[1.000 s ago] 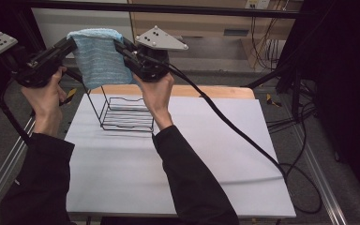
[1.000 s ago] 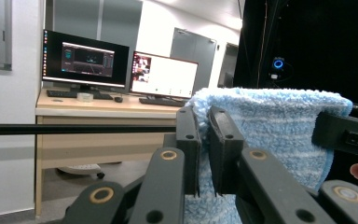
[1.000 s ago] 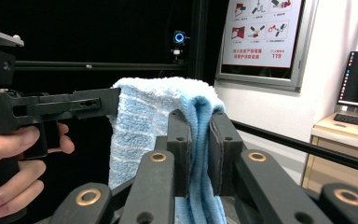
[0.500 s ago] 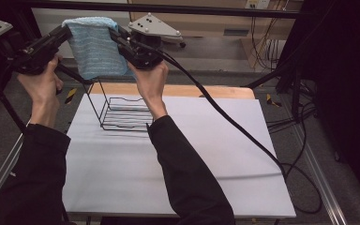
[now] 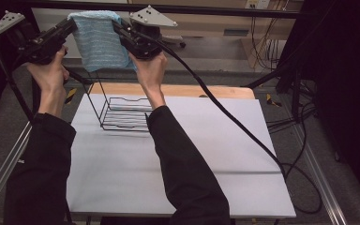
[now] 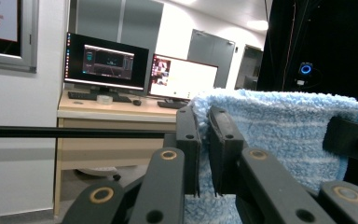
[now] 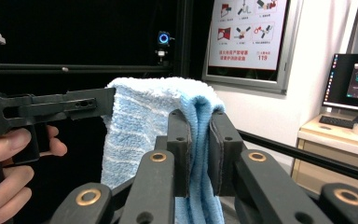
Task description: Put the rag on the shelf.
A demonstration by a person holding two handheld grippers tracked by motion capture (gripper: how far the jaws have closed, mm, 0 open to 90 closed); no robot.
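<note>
On the white table, near its far left corner, I have one black wire rack, and as far as I can make out through its thin wires nothing lies in it. Above and just behind the rack, well off the tabletop, hangs the one light blue towel, held by its top edge between my two grippers and draping straight down. My left gripper comes at it from the left, forearm raised steeply and the hand wrapped round the handle; in the left gripper view its jaws are pressed together on the towel's upper corner. My right gripper meets the opposite corner, arm likewise lifted with the wrist bent back, its cable trailing across the table; in the right gripper view its jaws pinch a fold of the towel, with the left gripper level beyond it at the far edge of the cloth.
</note>
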